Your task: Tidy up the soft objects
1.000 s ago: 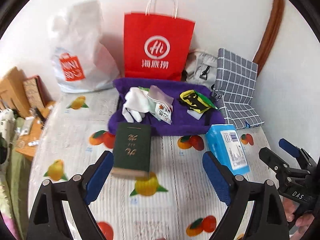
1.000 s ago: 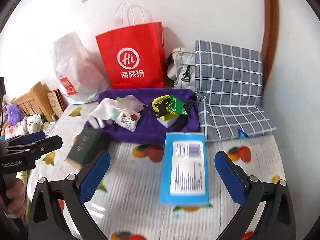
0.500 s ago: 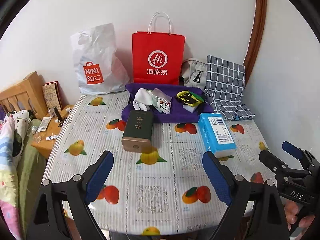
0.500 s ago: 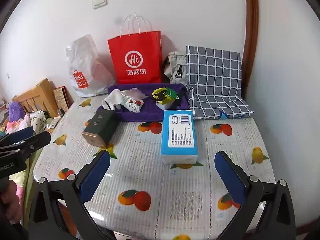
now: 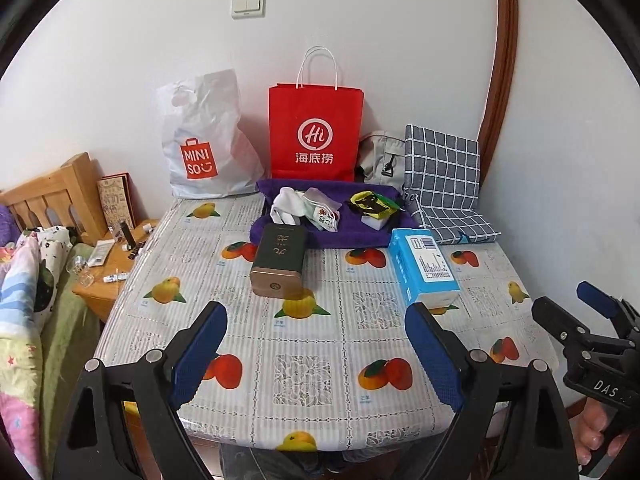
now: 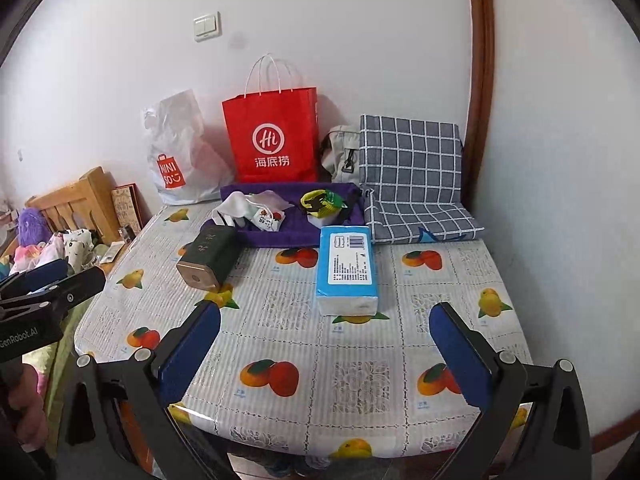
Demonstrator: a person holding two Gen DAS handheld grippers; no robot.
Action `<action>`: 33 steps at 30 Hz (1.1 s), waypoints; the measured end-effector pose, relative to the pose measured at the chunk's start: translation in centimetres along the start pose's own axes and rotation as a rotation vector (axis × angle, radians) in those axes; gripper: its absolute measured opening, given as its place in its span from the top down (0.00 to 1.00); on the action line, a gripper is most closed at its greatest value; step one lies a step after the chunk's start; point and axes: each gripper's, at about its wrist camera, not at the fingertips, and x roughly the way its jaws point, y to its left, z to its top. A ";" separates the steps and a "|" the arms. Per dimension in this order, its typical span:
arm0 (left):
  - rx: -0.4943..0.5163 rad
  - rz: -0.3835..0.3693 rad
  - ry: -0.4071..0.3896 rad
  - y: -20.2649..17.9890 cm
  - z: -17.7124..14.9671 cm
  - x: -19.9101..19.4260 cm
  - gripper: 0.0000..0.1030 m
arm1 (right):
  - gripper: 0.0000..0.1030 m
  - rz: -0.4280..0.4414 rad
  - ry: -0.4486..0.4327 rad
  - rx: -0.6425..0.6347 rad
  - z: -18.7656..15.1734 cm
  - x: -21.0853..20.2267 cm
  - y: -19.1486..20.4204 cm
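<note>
My left claw [image 5: 316, 356] hung wide open over the near edge of the table [image 5: 312, 376], gripping nothing, and my right claw [image 6: 324, 356] was spread just as wide and just as empty. Nothing lay between either pair of pads; only the fruit-print cloth showed there. Further in, a dark green tin [image 5: 279, 258] lay on its side left of centre, and a blue pack of tissues [image 5: 423, 266] lay to its right, the two well apart. Behind them a purple cloth tray [image 5: 352, 236] held the soft bits: a white sock or glove [image 5: 285, 210], a small printed pouch [image 5: 325, 218] and a yellow-and-black bundle [image 5: 370, 205]. At the wall stood a white plastic bag [image 5: 204, 140], a red paper bag [image 5: 315, 136] and a checked cushion [image 5: 442, 160]. I judged the sorting barely begun, or between steps: the tissues and the tin were outside the tray, and I held nothing.
</note>
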 end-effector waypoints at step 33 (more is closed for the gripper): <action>-0.008 -0.005 -0.004 0.1 -0.6 -0.8 0.12 | 0.00 0.001 -0.010 -0.002 -0.8 -0.8 -0.1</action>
